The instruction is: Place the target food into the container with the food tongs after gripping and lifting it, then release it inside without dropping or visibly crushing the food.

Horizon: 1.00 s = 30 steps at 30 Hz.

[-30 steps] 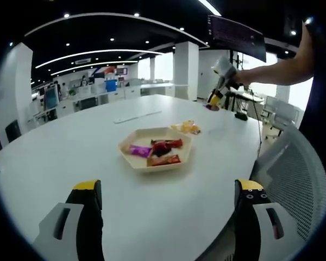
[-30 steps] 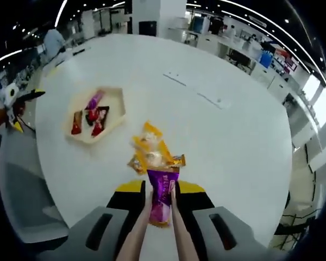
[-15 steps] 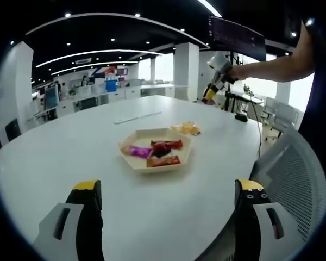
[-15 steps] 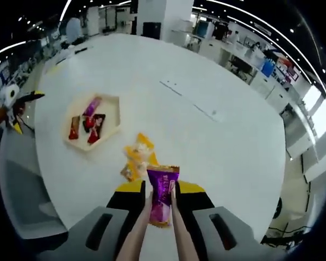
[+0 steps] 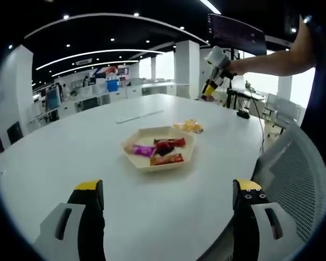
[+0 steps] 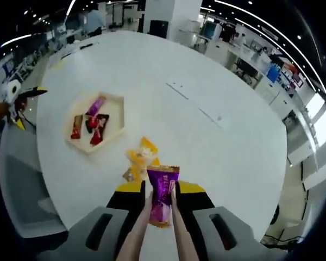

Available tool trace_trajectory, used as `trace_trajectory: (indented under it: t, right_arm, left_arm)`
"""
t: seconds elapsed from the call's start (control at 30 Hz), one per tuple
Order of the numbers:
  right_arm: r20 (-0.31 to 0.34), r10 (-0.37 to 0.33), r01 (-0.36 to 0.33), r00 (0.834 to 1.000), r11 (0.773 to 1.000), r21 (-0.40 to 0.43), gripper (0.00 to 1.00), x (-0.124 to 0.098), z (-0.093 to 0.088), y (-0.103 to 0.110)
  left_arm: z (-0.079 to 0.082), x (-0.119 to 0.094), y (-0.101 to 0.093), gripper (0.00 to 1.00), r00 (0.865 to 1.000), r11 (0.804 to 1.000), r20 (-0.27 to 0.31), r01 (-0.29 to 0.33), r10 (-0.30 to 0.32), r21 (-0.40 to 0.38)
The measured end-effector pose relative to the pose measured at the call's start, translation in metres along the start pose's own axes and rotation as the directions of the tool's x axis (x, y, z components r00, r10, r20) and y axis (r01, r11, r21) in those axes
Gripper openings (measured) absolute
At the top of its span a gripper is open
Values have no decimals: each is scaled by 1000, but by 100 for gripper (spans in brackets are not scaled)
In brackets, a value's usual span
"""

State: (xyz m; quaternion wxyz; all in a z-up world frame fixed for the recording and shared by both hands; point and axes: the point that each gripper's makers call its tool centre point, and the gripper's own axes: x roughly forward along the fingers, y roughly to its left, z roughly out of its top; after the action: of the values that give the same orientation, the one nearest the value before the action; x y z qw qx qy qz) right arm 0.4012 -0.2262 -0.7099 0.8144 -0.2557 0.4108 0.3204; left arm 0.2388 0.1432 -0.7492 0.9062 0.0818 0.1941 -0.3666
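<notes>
The right tongs (image 6: 162, 202) are clenched on a purple snack packet (image 6: 162, 194), which stands upright between the two thin arms and looks neither bent nor crushed. Compared with a second ago, the desk (image 6: 217, 163) lies farther below this packet and the pile of yellow packets (image 6: 140, 159) looks smaller, so the lift has gone on and the packet is now clear above the pile. The hexagonal tray (image 6: 115, 120), already holding several red and purple packets, sits to the left of the pile in the right gripper view, well apart from the held packet. I judge that gripping and lifting are done, and that carrying the packet over the tray comes next. In the left gripper view the right tongs (image 5: 209, 93) hang high behind the tray (image 5: 152, 166). The left tongs (image 5: 165, 196) are released, wide apart above the near desk edge, holding nothing.
</notes>
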Motion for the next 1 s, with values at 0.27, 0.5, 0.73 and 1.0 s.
trace_trajectory:
  t: [0.27, 0.5, 0.73, 1.0]
  right_arm:
    - [2, 10, -10, 1000, 999, -31, 21, 4, 14, 7]
    - [8, 25, -24, 1000, 998, -53, 21, 8, 27, 13]
    - [9, 40, -39, 999, 996, -79, 21, 13, 40, 21]
    - [20, 60, -57, 998, 992, -113, 21, 19, 59, 33]
  left_arm:
    - [1, -1, 1, 99, 1000, 1000, 8, -6, 6, -8]
    - [3, -1, 1, 99, 1000, 1000, 16, -8, 9, -10]
    - [4, -2, 2, 99, 1000, 1000, 21, -10, 10, -9]
    - [3, -2, 2, 99, 1000, 1000, 19, -10, 10, -1]
